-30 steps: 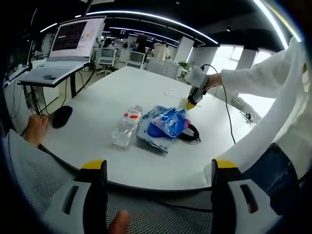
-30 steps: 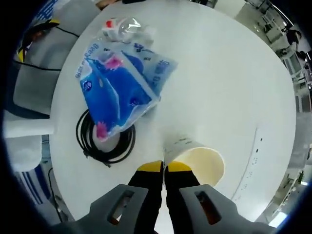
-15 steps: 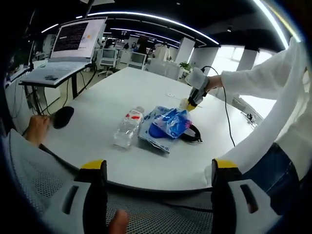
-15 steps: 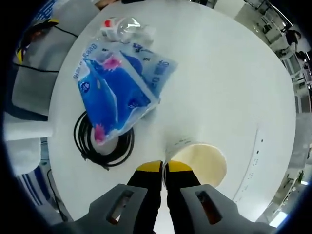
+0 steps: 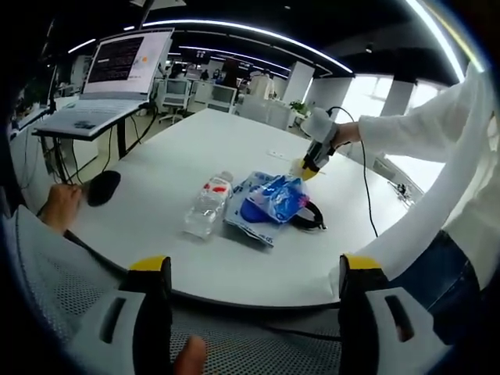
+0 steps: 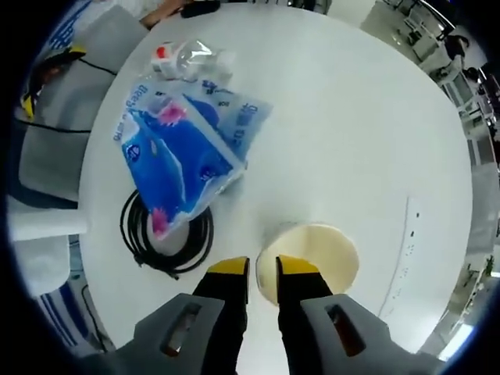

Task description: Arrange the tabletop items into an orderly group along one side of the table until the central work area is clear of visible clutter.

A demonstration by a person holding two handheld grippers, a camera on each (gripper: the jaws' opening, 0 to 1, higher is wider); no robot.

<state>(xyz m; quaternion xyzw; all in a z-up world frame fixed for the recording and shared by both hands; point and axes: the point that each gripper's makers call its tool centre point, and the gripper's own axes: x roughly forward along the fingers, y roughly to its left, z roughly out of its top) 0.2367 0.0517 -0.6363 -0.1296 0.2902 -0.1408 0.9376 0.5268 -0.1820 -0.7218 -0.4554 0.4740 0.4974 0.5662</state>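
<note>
A cream paper cup stands upright on the white round table. My right gripper hangs just above the cup's near rim, open by a narrow gap. Left of it lie a blue plastic packet, a coiled black cable partly under the packet, and a clear bottle with a red cap. In the left gripper view, the bottle, packet, cable and cup sit mid-table, with the right gripper over the cup. My left gripper is wide open, well short of the table's near edge.
A black mouse lies near the table's left edge with a person's hand beside it. A laptop stands on a raised stand at the far left. A white sleeve reaches in from the right. A grey mesh chair is below.
My right gripper's jaws, shut on the cup's rim before, have parted. The cup now sits flat below them. The left gripper has hardly moved.
</note>
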